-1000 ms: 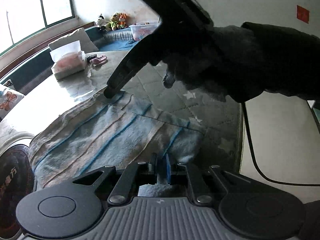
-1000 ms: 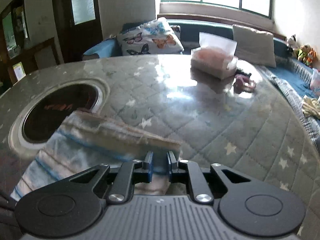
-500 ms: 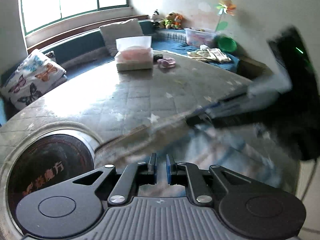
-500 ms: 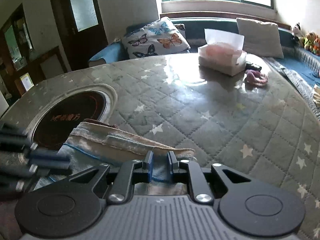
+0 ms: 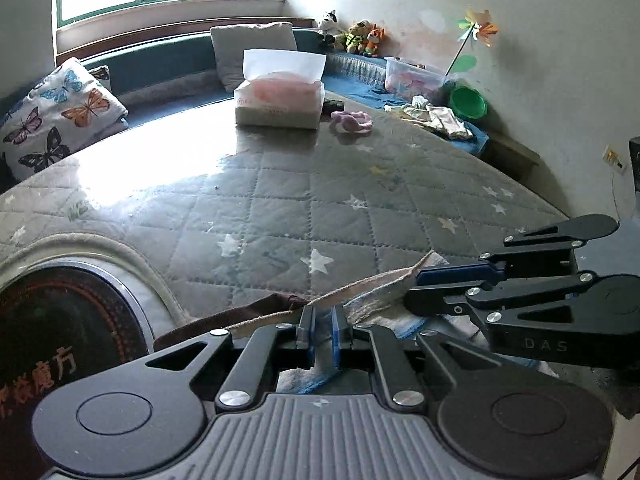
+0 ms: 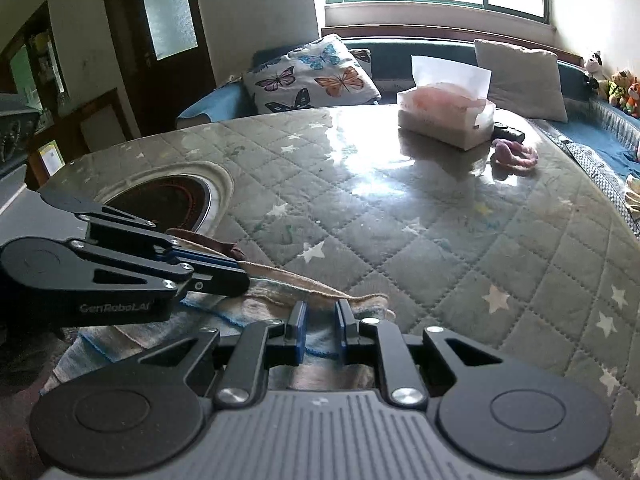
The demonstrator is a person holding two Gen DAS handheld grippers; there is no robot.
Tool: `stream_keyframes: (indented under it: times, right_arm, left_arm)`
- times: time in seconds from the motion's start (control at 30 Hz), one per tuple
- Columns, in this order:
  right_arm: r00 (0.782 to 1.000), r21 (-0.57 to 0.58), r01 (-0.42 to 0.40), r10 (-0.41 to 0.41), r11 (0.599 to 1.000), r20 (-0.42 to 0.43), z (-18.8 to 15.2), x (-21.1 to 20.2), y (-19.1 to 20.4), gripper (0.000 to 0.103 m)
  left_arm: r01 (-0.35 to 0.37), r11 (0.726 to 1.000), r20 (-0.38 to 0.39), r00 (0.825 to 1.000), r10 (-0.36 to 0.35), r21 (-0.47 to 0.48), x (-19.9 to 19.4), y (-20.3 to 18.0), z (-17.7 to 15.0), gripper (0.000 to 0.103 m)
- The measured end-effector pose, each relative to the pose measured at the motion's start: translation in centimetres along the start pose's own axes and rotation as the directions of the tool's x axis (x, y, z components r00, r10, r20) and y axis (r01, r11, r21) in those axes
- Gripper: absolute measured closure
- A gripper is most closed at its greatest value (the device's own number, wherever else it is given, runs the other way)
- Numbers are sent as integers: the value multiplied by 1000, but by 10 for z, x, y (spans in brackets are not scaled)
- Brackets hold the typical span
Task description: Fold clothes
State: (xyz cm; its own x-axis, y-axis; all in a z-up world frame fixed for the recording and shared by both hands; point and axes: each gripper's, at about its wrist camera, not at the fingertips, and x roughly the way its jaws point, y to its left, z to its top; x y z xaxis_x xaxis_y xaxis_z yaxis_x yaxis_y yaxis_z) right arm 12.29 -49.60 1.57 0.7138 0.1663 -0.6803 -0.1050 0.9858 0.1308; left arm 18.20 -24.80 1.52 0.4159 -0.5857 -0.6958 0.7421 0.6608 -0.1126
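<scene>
Gripping pale blue striped terry cloth garment [image 5: 372, 300] on grey quilted star-patterned table cover [image 5: 280, 216]: left gripper [image 5: 322, 330] and right gripper [image 6: 319, 330] both clamping its raised near edge, side by side, edge running crosswise between them.

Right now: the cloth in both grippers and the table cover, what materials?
Striped towel: looks like terry cotton, matte; nubby pile and frayed hem show. Table cover: quilted star-print fabric, apparently under a clear glossy sheet, likely glass or plastic; window glare mirrors off it.

grippers 2 [image 5: 323, 326] [image 5: 412, 280] | towel 1 [image 6: 280, 292] | tissue box 1 [image 5: 278, 100] | pillows 2 [image 5: 60, 116] [image 5: 252, 48]
</scene>
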Motion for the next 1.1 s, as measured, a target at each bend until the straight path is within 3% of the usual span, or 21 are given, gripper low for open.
stream_keyframes:
  times: [0.57,0.73,1.0,1.1]
  right_arm:
    - [1000,-9,6,-6,1000,-2,0,-1,4,88]
    - [1000,-13,3,-3,1000,2,1,-5,4,88]
    - [998,-93,-58,60,994,10,-7,-27,29,87]
    - [996,-132,-85,85,988,1,-15,-35,41,83]
  left_arm:
    - [-6,998,29,1000,8,-58,4,15,1,93]
    - [-28,998,45,999,30,-49,-17,17,-2,92]
    - [-107,994,19,994,108,-4,-41,25,-36,92]
    - [-131,991,7,991,131,-36,-37,35,-40,92]
